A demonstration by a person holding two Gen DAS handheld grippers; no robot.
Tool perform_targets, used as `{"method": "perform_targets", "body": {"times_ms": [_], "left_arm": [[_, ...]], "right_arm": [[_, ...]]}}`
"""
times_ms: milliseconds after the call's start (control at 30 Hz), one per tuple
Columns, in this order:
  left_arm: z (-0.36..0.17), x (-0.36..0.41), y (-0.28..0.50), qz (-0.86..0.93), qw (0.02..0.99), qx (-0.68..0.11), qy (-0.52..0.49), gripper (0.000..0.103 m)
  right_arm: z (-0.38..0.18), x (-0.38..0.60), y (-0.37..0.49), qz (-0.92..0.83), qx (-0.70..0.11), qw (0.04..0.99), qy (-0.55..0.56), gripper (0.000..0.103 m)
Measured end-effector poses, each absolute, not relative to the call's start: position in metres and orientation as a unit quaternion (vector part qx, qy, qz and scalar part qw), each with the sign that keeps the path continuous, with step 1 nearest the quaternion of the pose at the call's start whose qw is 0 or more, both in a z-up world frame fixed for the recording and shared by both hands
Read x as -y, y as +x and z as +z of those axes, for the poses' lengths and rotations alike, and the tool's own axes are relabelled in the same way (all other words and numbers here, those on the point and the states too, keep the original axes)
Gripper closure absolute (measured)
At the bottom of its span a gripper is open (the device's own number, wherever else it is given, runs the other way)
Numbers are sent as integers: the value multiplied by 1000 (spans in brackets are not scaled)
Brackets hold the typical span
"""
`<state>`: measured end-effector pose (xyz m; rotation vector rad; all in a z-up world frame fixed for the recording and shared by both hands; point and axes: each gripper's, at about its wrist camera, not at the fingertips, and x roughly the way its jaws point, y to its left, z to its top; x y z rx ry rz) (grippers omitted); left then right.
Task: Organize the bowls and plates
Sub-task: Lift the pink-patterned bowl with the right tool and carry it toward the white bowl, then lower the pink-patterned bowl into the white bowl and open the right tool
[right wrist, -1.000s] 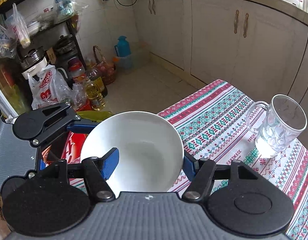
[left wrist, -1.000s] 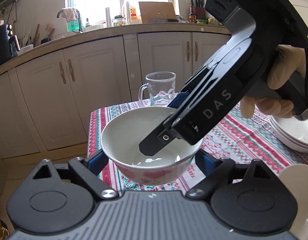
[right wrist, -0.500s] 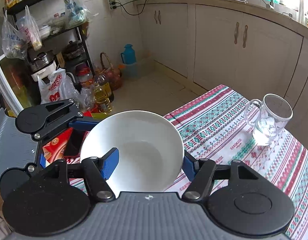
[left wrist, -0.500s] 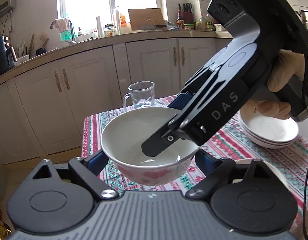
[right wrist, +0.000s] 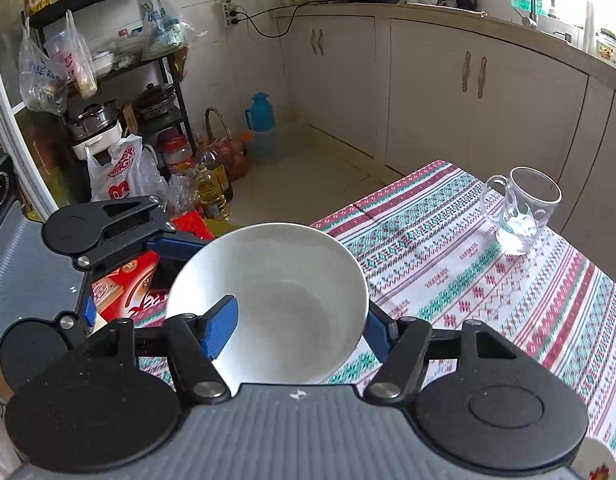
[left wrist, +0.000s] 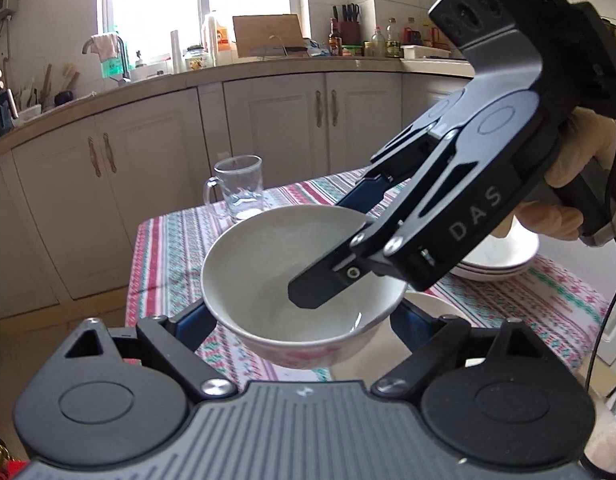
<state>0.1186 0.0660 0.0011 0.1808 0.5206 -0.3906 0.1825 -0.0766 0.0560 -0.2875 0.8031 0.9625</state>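
— Changed since a moment ago? Swung further over the table (left wrist: 176, 248): mug (left wrist: 238, 188) now left of the bowl (left wrist: 268, 264), plate stack (left wrist: 504, 256) in view right of it.

— Grips? Left gripper (left wrist: 302, 320) spread wide, cradling the bowl's sides; right gripper (right wrist: 298, 324) clamped across its rim, one finger inside.

— Bowl? Held above the table edge; round, glossy white ceramic, pink pattern outside.

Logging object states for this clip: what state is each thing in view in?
White ceramic bowl: upright, empty, held off the striped tablecloth.
Clear glass mug: upright, empty, on the tablecloth.
Stack of white dishes: nested, on the tablecloth.
Left gripper: shut on the bowl's sides.
Right gripper: astride the bowl's rim, grip unclear.
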Motion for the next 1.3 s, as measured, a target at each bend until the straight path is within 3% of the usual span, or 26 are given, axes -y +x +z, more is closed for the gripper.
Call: {"method": "perform_targets", "body": {"times_ms": [1300], "left_arm": [[-29,-31,109,-258,910,-312,86,10]], "right_arm": [[16,135,151,412,-403,814,-75,31]]}}
